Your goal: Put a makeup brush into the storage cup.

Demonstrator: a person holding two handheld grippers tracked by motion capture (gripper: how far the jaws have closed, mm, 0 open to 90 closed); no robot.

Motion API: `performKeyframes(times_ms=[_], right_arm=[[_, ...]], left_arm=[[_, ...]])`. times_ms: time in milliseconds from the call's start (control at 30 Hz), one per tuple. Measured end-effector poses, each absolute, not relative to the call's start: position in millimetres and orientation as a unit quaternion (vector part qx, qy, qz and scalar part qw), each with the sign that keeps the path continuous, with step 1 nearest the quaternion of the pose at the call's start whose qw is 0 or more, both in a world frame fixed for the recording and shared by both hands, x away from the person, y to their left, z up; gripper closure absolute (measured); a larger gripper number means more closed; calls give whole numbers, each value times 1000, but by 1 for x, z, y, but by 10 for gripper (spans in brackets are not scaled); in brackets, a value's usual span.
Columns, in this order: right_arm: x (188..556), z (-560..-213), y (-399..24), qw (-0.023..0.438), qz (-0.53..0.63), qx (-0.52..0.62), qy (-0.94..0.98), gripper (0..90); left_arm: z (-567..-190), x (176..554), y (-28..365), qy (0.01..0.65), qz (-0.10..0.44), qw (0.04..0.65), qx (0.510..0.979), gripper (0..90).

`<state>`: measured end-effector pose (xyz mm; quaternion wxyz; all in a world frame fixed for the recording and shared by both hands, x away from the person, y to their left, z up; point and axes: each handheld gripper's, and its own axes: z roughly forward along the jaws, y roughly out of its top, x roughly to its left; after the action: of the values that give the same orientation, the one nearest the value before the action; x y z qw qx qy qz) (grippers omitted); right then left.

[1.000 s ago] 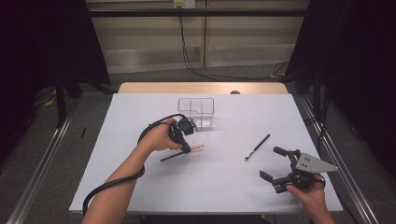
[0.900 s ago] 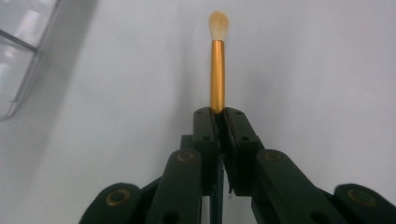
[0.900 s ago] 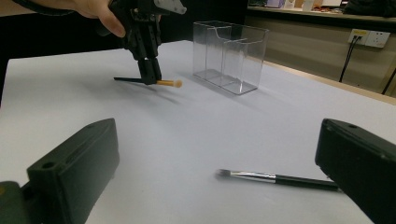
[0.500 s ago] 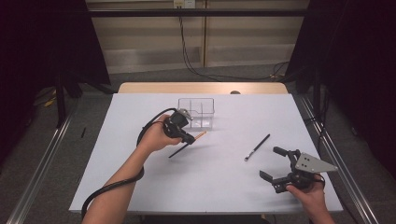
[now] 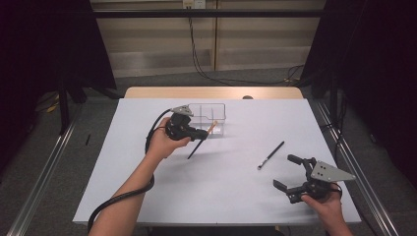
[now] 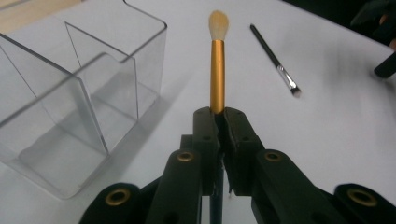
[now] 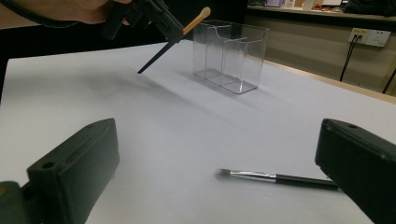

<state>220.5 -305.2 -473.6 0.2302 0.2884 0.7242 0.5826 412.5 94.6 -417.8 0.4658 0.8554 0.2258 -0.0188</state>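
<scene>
The left gripper (image 6: 217, 122) clamped the gold-handled brush (image 6: 217, 70) mid-handle, bristles beyond its fingertips and beside the clear box (image 6: 84, 98), probably for insertion. The right gripper (image 5: 295, 172) rested wide open, nothing between its fingers, the black brush (image 7: 275, 177) lying ahead of them.

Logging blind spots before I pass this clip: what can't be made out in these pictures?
- Gold brush: in the left gripper view its black handle is hidden behind the shut fingers.
- Black brush: in the right gripper view its handle end is covered by the near finger.
- Clear organizer: in the high view its dividers are too small to count, partly behind the left gripper.
</scene>
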Motion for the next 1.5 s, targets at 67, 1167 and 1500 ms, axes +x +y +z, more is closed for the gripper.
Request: performKeyframes(times_ms=[67,1167,1500], right_arm=[[220,-474,-305,230,583,288,724,0],[220,-473,-305,230,582,287,725,0],[220,-473,-305,231,582,287,725,0]], left_arm=[[-418,412,97,228,-14,481,846,842],[-409,398,109,261,83,649,710,841],[-406,400,108,262,92,656,702,841]])
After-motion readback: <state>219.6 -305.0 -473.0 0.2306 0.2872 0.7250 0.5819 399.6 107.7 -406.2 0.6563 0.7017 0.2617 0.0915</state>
